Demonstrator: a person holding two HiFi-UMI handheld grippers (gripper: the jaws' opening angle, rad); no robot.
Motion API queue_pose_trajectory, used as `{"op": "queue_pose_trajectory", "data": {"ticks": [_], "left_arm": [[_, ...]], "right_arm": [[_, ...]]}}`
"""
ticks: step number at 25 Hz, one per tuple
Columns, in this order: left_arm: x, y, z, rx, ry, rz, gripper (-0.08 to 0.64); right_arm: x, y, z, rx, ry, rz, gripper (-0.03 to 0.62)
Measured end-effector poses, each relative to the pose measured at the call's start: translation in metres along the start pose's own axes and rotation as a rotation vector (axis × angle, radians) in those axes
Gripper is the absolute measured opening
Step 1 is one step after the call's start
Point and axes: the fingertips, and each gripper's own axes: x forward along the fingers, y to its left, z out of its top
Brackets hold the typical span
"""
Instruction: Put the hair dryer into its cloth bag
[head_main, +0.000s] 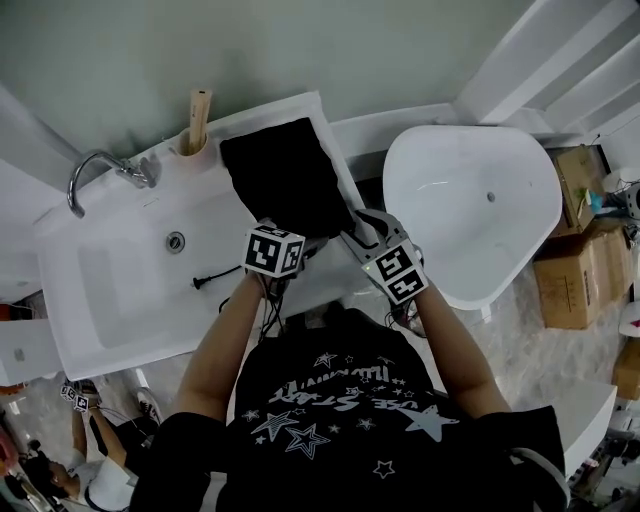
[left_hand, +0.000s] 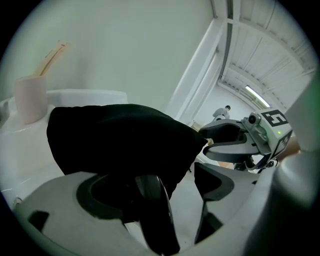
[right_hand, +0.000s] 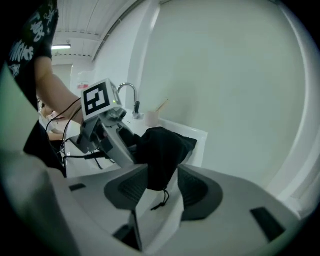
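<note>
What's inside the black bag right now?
The black bag bulges, but its cloth hides the contents. Only a cord with a plug shows outside, lying on the sink beside it.

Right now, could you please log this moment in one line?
cloth bag: on sink counter | left gripper: open | right gripper: open around bag end

The white sink (head_main: 110, 300) bears a black cloth bag (head_main: 285, 180) right of its drain (head_main: 176, 241), a cup (head_main: 195, 142) beyond it, a plug (head_main: 203, 282) nearby.
</note>
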Motion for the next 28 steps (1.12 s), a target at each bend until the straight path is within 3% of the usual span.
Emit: {"op": "queue_pose_trajectory", "data": {"ticks": [4, 9, 18, 23, 28], "left_arm": [[-0.007, -0.006, -0.004, 0.021, -0.013, -0.03, 0.454], [-0.015, -0.014, -0.001, 0.026, -0.051, -0.095, 0.469], [-0.045, -0.02, -0.01, 0.006, -0.105, -0.071, 0.475], [-0.068, -0.015, -0.021, -0.031, -0.156, -0.016, 0.474], [-0.094, -0.027, -0.027, -0.057, -0.216, 0.037, 0.474]], "right_arm": [[-0.004, 0.006, 0.001, 0.067, 0.0, -0.069, 0.235], [-0.007, 0.008, 0.002, 0.124, -0.002, -0.127, 0.252], [-0.012, 0.022, 0.001, 0.191, -0.017, -0.146, 0.252], [-0.019, 0.027, -0.004, 0.208, -0.037, -0.17, 0.215], [-0.048, 0.033, -0.01, 0.242, -0.082, -0.19, 0.122]]}}
